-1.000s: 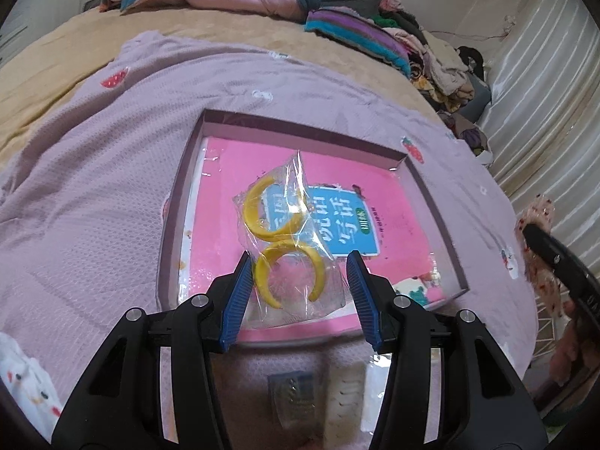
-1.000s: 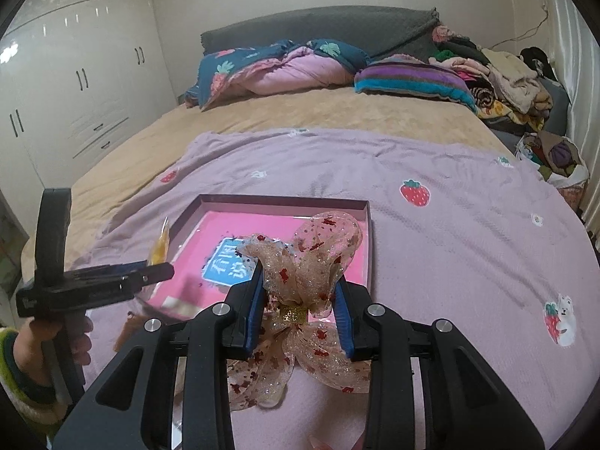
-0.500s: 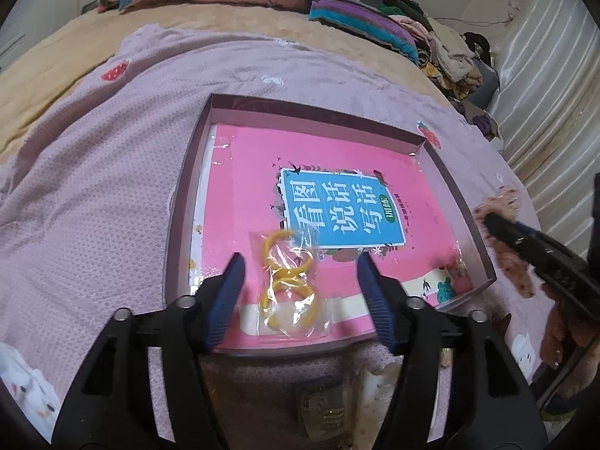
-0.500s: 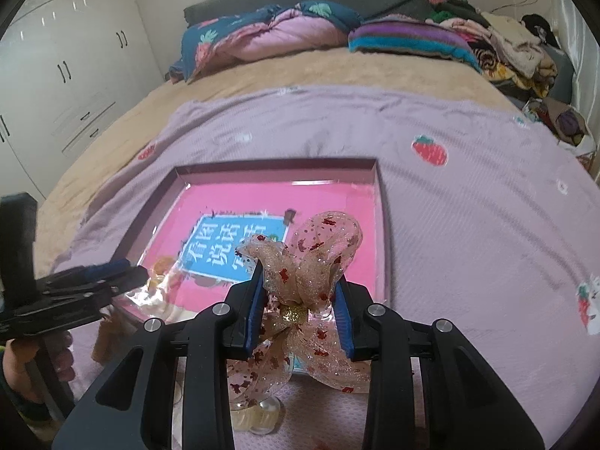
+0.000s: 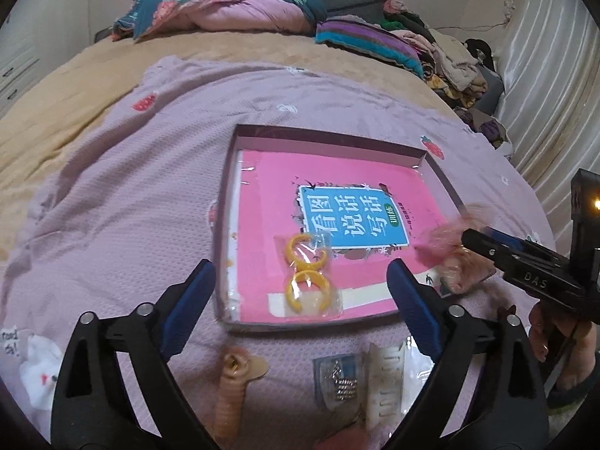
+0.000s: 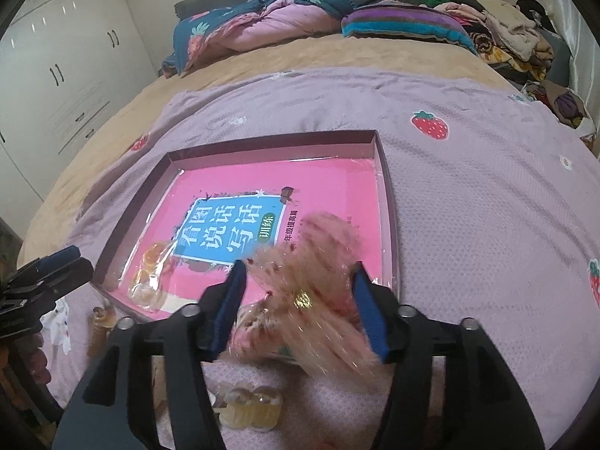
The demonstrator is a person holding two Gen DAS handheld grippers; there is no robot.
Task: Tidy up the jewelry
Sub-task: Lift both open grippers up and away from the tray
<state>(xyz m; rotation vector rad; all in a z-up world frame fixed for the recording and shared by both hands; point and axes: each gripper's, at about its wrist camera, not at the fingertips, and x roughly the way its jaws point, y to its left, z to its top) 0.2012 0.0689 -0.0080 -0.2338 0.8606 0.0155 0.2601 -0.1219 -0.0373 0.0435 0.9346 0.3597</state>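
Note:
A shallow purple tray (image 5: 330, 137) holding a pink book lies on the lilac blanket. A clear bag with two yellow rings (image 5: 307, 285) rests on the book near the tray's front edge, just beyond my left gripper (image 5: 300, 266). Its jaws are opening wide and touch nothing. In the right wrist view a sheer pink bow with red specks (image 6: 311, 292) sits blurred and loose between the parting jaws of my right gripper (image 6: 300, 268), over the tray's (image 6: 270, 142) near right corner. The bow (image 5: 446, 240) also shows in the left view, at the right gripper's (image 5: 468, 236) tips.
On the blanket in front of the tray lie a beige coiled hair tie (image 5: 232, 386), a small bag with a silvery piece (image 5: 339, 378), a white comb clip (image 5: 382, 382) and a yellowish claw clip (image 6: 249, 403). Pillows and piled clothes (image 6: 506, 33) fill the far end.
The left gripper let go of the bag of yellow rings, which now lies in the tray, and its jaws spread wide. The right gripper sank toward the tray and its jaws parted from the bow.

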